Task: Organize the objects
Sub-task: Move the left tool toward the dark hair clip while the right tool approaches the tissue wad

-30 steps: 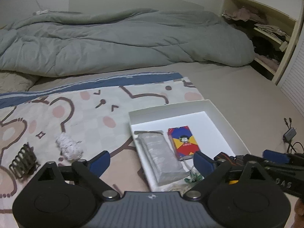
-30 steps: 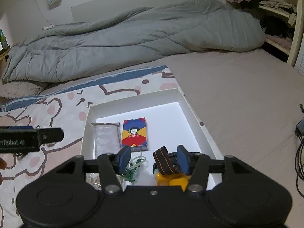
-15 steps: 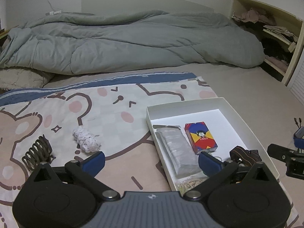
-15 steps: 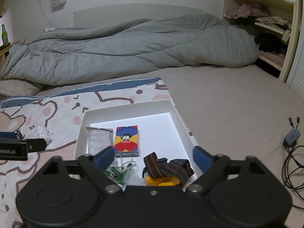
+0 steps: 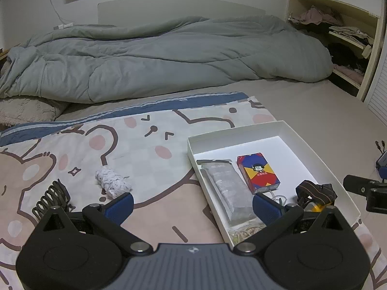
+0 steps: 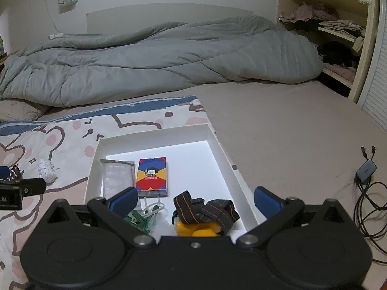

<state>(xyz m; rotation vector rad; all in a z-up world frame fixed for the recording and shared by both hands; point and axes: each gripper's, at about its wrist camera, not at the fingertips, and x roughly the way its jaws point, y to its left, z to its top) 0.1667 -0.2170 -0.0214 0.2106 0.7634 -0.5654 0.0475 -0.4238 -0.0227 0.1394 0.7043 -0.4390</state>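
Remaining loose: white bundle [image 5: 112,184] and black claw clip [image 5: 49,199], best approached by the empty, spread-fingered left gripper [image 5: 192,204] for the white box [image 5: 312,149]; right gripper [image 6: 196,199] likewise spread and empty.

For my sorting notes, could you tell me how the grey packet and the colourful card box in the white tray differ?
The grey packet is longer, dull and translucent; the card box is shorter, with bright red, blue and yellow print. The packet lies against the white tray's left wall; the box lies nearer the middle. Both lie flat, side by side.
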